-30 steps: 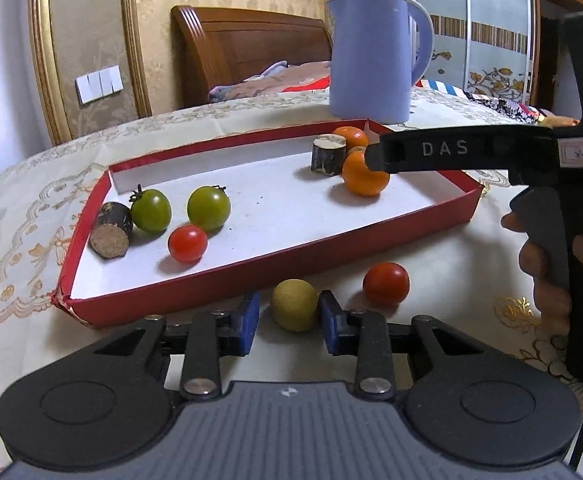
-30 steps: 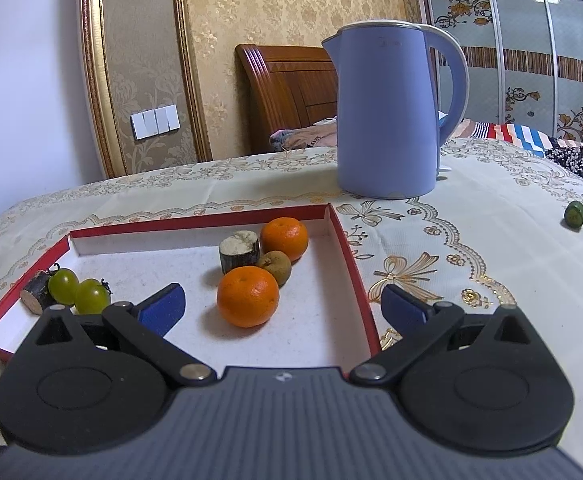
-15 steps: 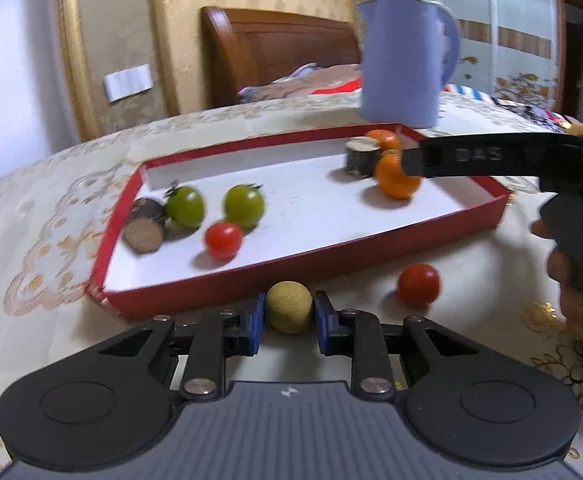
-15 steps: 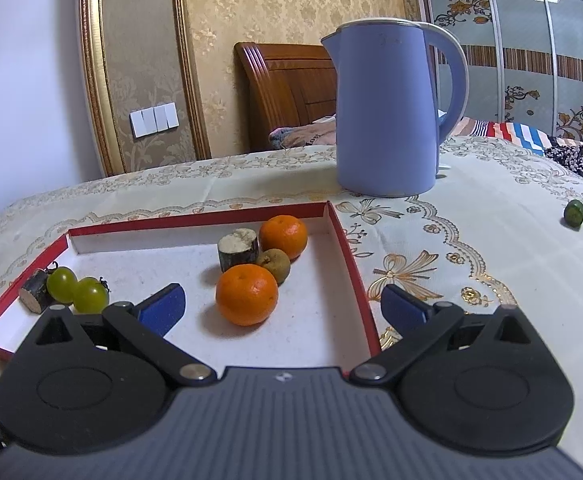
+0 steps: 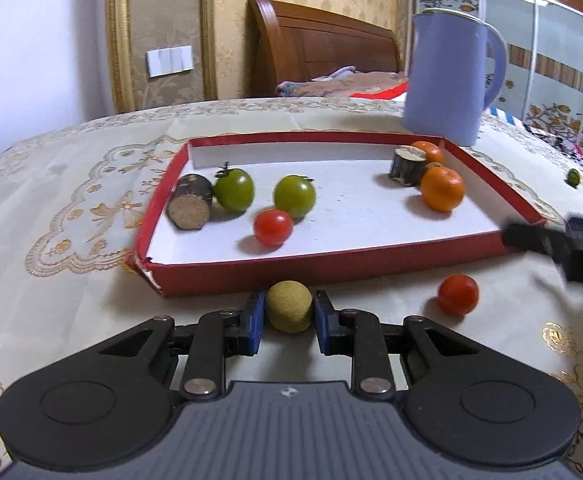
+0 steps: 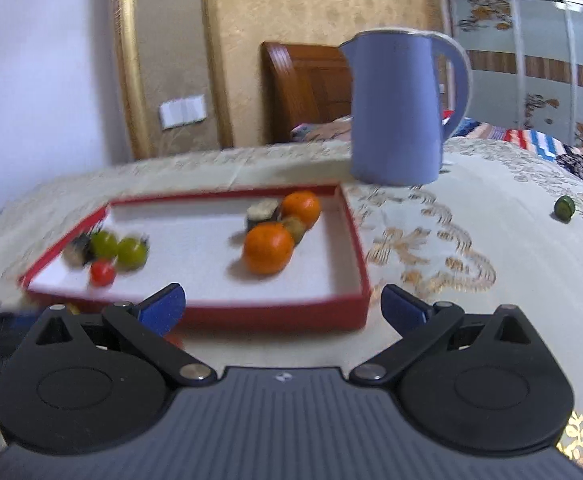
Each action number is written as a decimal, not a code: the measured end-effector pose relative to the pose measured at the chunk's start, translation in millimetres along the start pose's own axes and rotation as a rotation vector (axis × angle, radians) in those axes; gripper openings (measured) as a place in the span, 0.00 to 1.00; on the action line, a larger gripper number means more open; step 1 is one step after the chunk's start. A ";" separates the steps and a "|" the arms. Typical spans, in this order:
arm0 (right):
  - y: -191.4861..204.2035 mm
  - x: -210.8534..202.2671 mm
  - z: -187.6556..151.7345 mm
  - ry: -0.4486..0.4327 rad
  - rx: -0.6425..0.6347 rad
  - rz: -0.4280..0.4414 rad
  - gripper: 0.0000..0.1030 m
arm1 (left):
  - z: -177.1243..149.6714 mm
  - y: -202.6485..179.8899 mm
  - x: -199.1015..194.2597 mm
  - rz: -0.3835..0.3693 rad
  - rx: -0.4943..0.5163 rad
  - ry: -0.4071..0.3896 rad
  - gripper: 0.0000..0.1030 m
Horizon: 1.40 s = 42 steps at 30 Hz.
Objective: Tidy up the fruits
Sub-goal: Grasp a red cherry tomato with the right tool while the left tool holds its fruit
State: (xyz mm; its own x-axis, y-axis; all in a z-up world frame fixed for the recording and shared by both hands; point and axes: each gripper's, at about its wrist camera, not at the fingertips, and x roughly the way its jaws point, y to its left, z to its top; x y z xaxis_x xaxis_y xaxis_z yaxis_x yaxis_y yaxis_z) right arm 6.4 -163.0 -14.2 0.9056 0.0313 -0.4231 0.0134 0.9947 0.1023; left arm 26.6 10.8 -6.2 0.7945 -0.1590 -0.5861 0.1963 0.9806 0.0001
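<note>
My left gripper [image 5: 288, 314] is shut on a round yellow-brown fruit [image 5: 289, 306], just in front of the near wall of the red tray [image 5: 331, 266]. A red tomato [image 5: 457, 294] lies on the cloth to its right. In the tray are two green tomatoes [image 5: 233, 189], a red tomato [image 5: 272, 227], two wood stubs [image 5: 190, 207] and two oranges [image 5: 442, 189]. My right gripper [image 6: 282, 306] is open and empty before the tray's near right corner [image 6: 355, 312]; it shows in the left wrist view [image 5: 563, 242] at the right edge.
A blue kettle [image 6: 401, 106] stands behind the tray. A small green fruit [image 6: 564, 208] lies on the cloth far right. The embroidered tablecloth [image 5: 51, 216] spreads left of the tray. A wooden headboard [image 5: 323, 46] is behind the table.
My left gripper closed on the yellow-brown fruit and shifted left. My right gripper pulled back from over the tray to its near right corner; its view is blurred by motion.
</note>
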 end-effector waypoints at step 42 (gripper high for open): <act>57.6 28.8 -6.8 0.175 -0.136 0.054 0.44 | 0.1 6.1 -1.1 0.039 -0.052 0.000 0.25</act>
State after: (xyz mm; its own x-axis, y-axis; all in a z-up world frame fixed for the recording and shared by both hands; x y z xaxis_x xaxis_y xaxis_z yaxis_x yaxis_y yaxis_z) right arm 30.3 -104.1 -26.6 0.8159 0.0896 -0.5712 -0.1013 0.9948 0.0114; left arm 27.0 17.0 -5.5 0.8011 -0.1208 -0.5863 0.1354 0.9906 -0.0191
